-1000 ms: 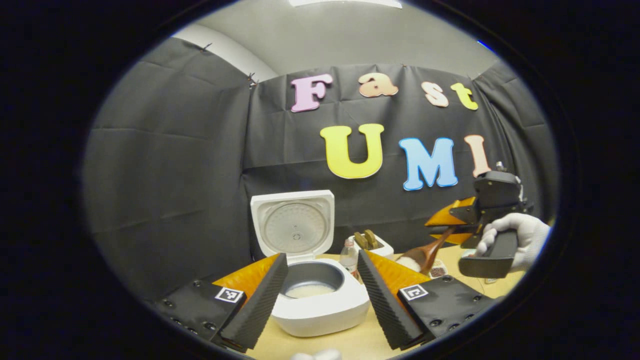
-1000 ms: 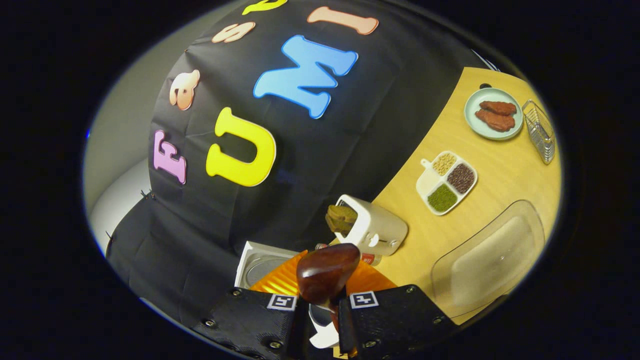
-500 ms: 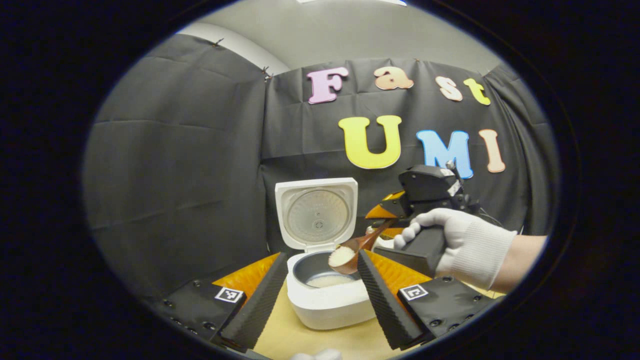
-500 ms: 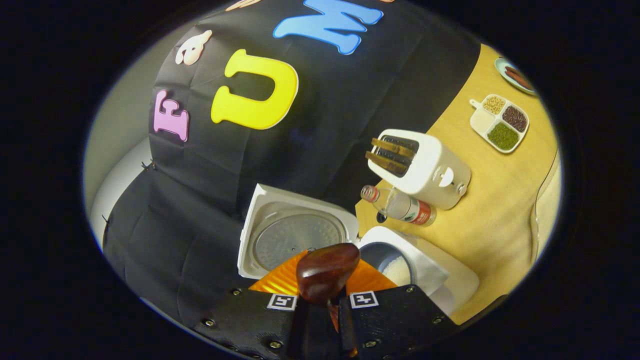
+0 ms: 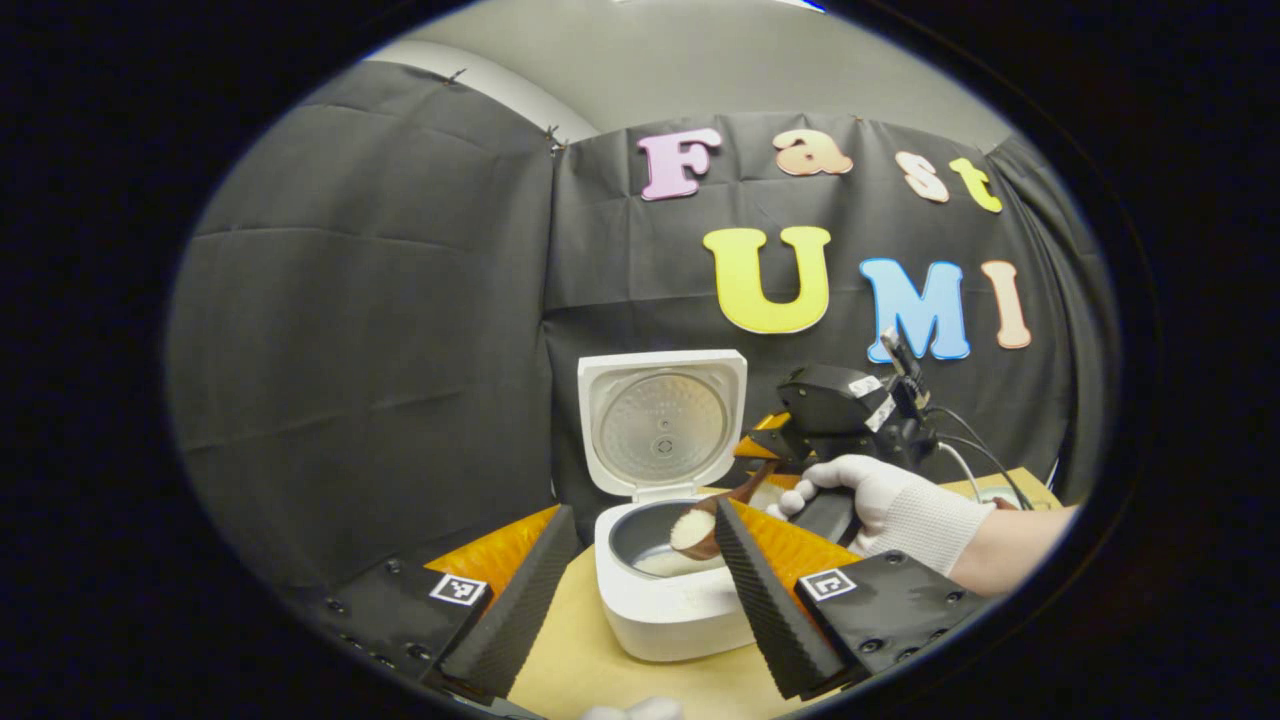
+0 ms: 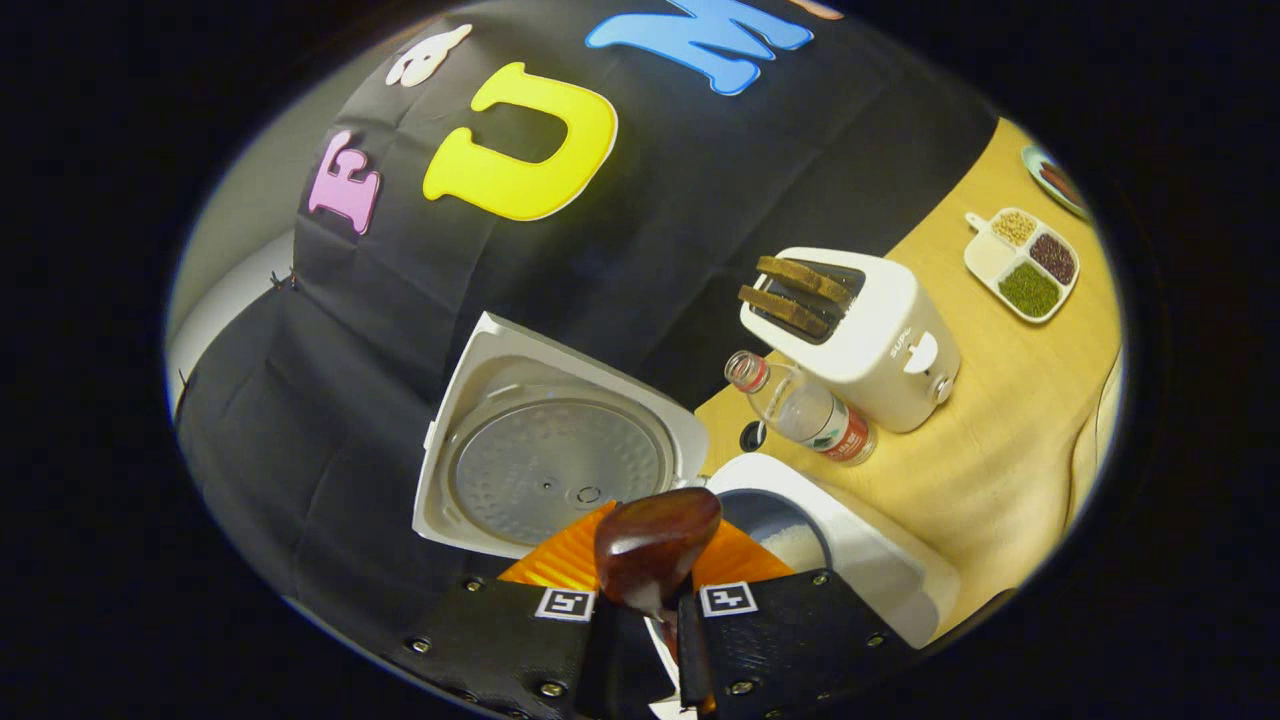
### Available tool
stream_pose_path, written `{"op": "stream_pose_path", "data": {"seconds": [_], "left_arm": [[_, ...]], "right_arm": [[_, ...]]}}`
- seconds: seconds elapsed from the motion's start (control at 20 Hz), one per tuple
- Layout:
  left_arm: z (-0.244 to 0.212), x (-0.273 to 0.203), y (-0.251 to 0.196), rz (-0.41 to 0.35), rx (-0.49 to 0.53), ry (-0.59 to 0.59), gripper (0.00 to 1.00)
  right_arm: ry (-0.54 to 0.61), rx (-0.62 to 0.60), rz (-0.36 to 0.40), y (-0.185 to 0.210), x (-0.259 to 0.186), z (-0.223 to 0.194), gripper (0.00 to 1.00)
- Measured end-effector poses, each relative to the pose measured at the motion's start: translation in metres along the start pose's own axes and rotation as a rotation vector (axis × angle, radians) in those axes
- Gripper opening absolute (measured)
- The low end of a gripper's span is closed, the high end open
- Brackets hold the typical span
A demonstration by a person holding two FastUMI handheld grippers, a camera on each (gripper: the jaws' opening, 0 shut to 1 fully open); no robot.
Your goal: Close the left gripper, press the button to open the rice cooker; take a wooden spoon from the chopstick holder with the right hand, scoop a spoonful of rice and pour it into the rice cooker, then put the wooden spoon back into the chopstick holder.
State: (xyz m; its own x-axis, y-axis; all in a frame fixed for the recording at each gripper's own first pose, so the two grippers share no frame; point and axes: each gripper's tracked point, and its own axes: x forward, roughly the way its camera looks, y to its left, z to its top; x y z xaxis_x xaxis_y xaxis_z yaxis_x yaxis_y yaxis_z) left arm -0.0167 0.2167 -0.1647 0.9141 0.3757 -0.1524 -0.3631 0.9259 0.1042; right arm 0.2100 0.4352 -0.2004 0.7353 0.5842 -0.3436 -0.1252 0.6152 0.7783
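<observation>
The white rice cooker (image 5: 672,610) stands with its lid (image 5: 662,424) raised, some rice in the grey pot. A wooden spoon (image 5: 697,527) heaped with rice tilts over the pot's right rim. My right gripper (image 5: 770,455), held by a gloved hand (image 5: 890,505), is shut on the spoon's handle. In the right gripper view the spoon's dark bowl back (image 6: 655,545) rises above the right gripper (image 6: 645,640), over the cooker (image 6: 870,560) and its lid (image 6: 555,450). My left gripper (image 5: 645,585) stands open in front of the cooker, nothing between its fingers.
A white toaster (image 6: 860,335) holding bread slices stands behind the cooker, with a small bottle (image 6: 805,410) beside it. Farther right on the wooden table (image 6: 1000,450) sits a divided dish of grains (image 6: 1020,265). Black cloth walls close the back and left.
The right gripper has carried the rice-filled spoon left from beside the toaster to over the cooker pot and lowered it. The left gripper has drifted slightly, staying open.
</observation>
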Motion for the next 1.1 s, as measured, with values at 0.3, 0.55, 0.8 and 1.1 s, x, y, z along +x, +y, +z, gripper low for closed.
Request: {"op": "stream_pose_path", "data": {"seconds": [0.3, 0.55, 0.8, 1.1], "left_arm": [[-0.007, 0.002, -0.002, -0.001, -0.033, 0.026, 0.99], [-0.005, 0.002, -0.001, 0.004, -0.023, 0.015, 0.96], [-0.009, -0.001, 0.001, 0.014, -0.030, 0.025, 0.99], [-0.019, 0.001, 0.003, 0.024, -0.036, 0.042, 0.98]], "right_arm": [[-0.086, -0.413, -0.044, 0.013, 0.008, 0.003, 0.24], [-0.108, -0.725, -0.035, 0.031, 0.010, -0.009, 0.24], [-0.133, -0.967, -0.033, 0.041, 0.012, -0.020, 0.23], [-0.176, -1.211, 0.015, 0.056, 0.005, -0.027, 0.24]]}}
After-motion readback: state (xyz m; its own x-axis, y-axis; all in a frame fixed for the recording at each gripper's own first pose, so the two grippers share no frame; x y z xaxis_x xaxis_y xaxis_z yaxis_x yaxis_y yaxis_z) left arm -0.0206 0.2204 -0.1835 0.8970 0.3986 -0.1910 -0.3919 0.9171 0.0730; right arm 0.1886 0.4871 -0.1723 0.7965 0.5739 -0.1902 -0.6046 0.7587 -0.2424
